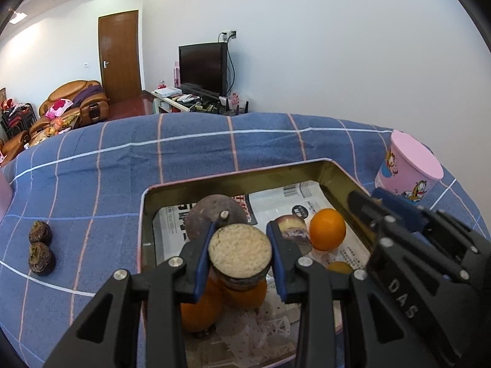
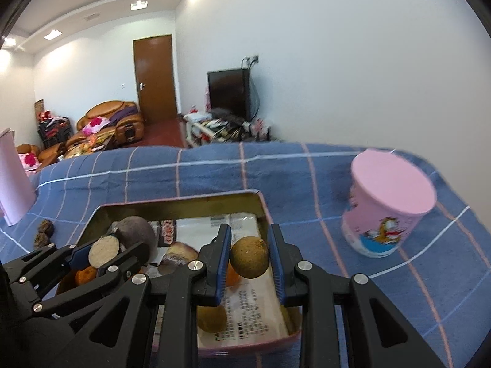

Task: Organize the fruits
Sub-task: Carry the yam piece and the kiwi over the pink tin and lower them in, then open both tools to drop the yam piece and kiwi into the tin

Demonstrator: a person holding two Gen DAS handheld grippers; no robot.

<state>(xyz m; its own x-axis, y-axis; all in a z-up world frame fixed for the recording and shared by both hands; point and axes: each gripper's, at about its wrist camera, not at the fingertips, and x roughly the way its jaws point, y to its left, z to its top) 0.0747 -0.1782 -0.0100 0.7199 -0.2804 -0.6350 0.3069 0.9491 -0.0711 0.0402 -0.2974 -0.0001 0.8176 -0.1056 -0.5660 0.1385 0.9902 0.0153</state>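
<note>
Fruit is held in both grippers above the open tin point(image 1: 337, 168) that rests on the blue checked cloth. The left gripper point(image 1: 241, 254) is clenched on a cut fruit half point(image 1: 240, 256), pale grainy face turned toward the camera, with blue fingers point(image 1: 204, 260) pressed on its dark rind at either side. The right gripper point(image 2: 250, 259) is closed on a small round brown fruit point(image 2: 249, 257), gripped across its middle. Inside the tin, on printed paper, lie an orange point(image 1: 326, 229) at the right, a large dark round fruit point(image 1: 204, 217) at the far left, and a purple-skinned piece between them. Two wrinkled dark fruits point(image 1: 40, 245) sit on the cloth to the left, well apart from the tin. The pink cup point(image 2: 386, 202) stands to the right. The cut half is judged light but soft; its rind, not its crumbly face, is best gripped. The brown fruit looks firm, perhaps thin-shelled, though blur leaves this uncertain, and likely to roll once set down.
</note>
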